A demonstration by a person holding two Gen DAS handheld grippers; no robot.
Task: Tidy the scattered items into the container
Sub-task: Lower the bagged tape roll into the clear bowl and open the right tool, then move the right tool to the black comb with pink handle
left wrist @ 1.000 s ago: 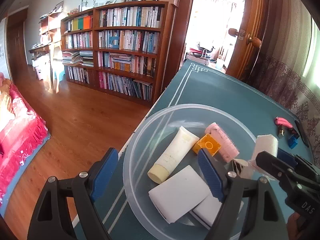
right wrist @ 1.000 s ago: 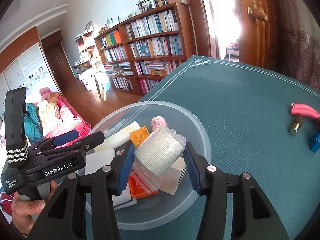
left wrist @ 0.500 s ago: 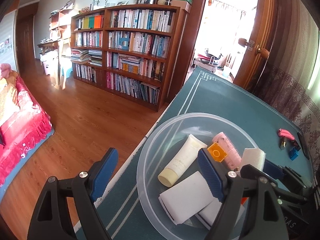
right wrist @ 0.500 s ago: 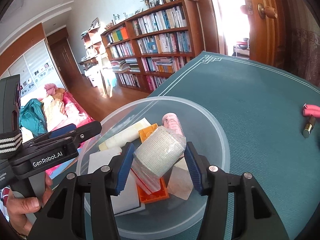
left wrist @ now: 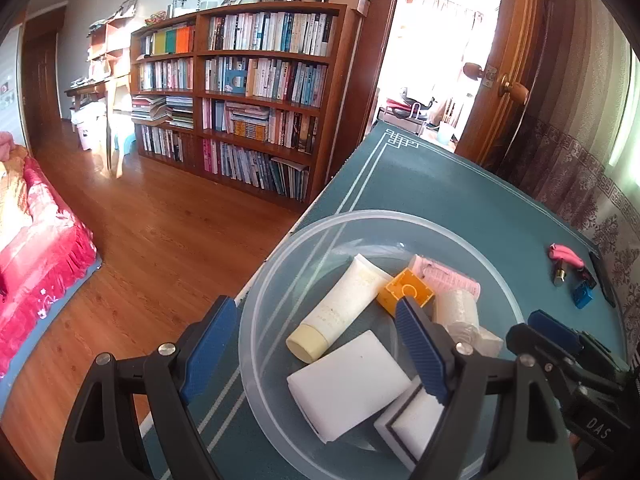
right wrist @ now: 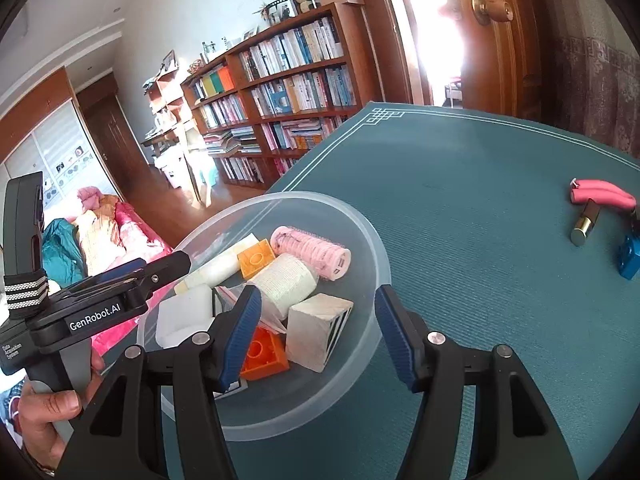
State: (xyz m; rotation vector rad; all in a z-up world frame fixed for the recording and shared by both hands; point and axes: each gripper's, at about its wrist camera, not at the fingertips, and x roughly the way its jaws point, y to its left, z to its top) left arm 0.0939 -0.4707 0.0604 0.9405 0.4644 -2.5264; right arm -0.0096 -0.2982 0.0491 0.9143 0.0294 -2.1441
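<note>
Bowl (right wrist: 372,248) of clear plastic is seen at the table's left edge, holding a gauze roll (right wrist: 286,282) among blocks and sponges, with the left gripper (left wrist: 316,340) spread over its rim and the right gripper (right wrist: 318,334) spread and empty above it. A drop appears just completed. Well apart to the right, a pink clip (right wrist: 602,194), a lipstick (right wrist: 585,224) and a blue block (right wrist: 630,258) must be fetched next across unobstructed cloth.

A room with books and a wooden floor

A tall wooden bookshelf (left wrist: 240,100) full of books stands by the open doorway (left wrist: 436,60). A door (right wrist: 496,32) has a round knob. A red sofa cover (left wrist: 36,256) lies left.
</note>
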